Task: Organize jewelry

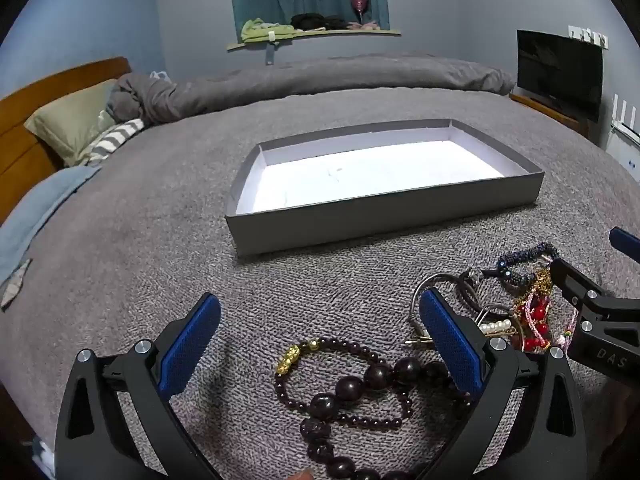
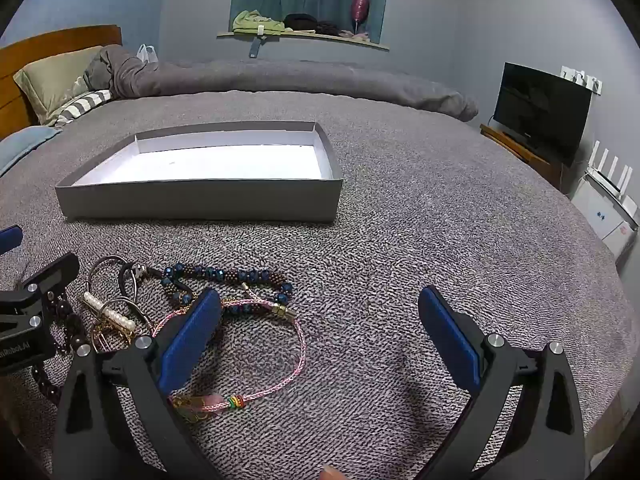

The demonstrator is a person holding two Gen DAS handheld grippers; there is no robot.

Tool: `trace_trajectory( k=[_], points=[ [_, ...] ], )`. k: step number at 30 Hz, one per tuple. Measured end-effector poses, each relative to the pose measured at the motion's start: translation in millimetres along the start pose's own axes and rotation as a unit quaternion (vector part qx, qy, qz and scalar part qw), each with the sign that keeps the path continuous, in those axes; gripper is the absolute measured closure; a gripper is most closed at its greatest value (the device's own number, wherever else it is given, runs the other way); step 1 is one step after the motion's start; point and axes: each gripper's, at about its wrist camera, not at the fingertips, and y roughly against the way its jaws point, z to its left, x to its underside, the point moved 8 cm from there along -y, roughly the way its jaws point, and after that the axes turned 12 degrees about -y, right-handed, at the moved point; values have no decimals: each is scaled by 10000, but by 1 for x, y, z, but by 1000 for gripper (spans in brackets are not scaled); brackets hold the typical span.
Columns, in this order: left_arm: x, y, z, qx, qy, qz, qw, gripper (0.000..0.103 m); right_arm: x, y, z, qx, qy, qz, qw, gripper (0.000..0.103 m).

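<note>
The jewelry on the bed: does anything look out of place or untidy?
Yes. The bracelets, rings and pearl hair clip lie in one overlapping heap on the grey blanket, while the grey box holds nothing.

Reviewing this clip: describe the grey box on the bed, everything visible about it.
The grey box is a shallow, rectangular, open-topped tray, apparently cardboard, with low grey outer walls and a white lining on floor and inner walls. No jewelry shows inside; only a few faint specks mark the floor. It sits flat and level on the grey bedspread, its long side facing the cameras, beyond the jewelry pile and apart from it. Nothing touches it but the bedspread; neither gripper reaches it.
</note>
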Motion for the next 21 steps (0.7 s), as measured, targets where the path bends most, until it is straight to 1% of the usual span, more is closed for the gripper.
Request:
trace_trajectory(
  k=[16,17,21],
  points=[
    [-1,0,-7,14,-24,-21,10000,2,0,0,0,-4,-3,2,10000,5],
    [-1,0,-2,6,-4,-12,10000,2,0,0,0,-2,-3,4,10000,5],
    [-1,0,-3,5,-5,-22,10000,2,0,0,0,-1,-1,2,10000,5]
  ],
)
